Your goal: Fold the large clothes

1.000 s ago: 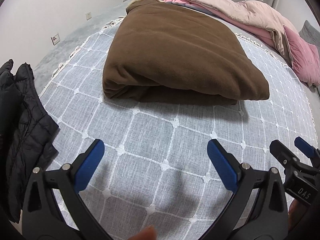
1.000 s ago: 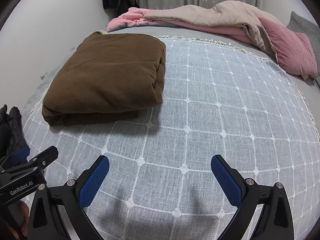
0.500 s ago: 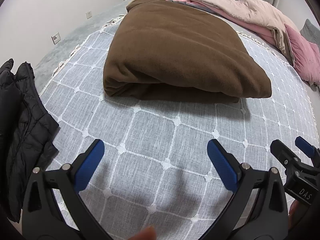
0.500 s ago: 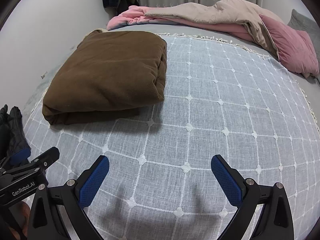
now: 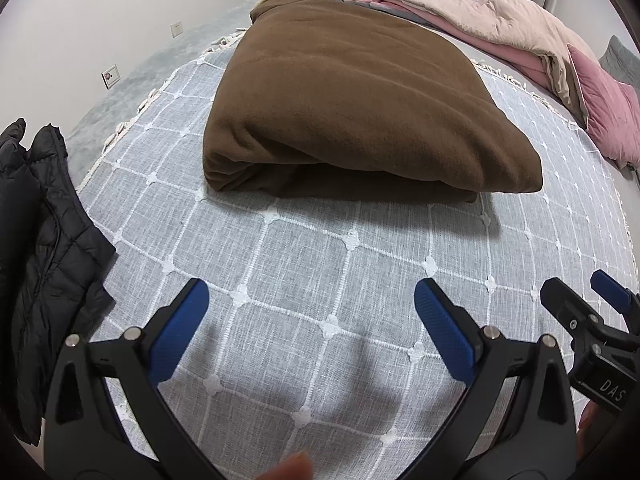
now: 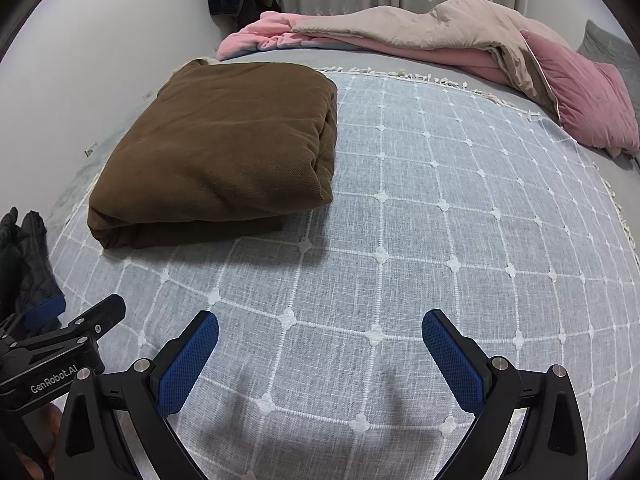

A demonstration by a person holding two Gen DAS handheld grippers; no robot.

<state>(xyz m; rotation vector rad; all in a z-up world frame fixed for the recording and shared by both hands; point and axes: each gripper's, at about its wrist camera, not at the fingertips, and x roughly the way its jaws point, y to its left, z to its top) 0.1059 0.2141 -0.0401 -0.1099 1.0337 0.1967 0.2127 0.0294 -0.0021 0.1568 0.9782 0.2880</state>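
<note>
A grey bedspread with a white stitched grid and small flower knots (image 6: 440, 208) fills most of both views, its fringed far edge running across the upper part of the frame. Behind it, along the top and upper right, a rumpled pink and beige quilt (image 6: 460, 36) lies unfolded beside a dusty-pink cushion (image 6: 588, 100). The thick brown fleece garment (image 5: 352, 96) sits at the centre top of the left wrist view and the left middle of the right wrist view, already folded into a tidy rectangular bundle with its layered edge facing the cameras, so that piece looks finished. A black quilted puffer jacket (image 5: 36, 232) hangs crumpled at the left edge and appears to be what is left to fold, though I cannot tell how much more lies outside the frame. At the bottom, the left gripper (image 5: 312, 320) and the right gripper (image 6: 320, 356) both hover over bare bedspread with blue pads spread wide, holding nothing.
</note>
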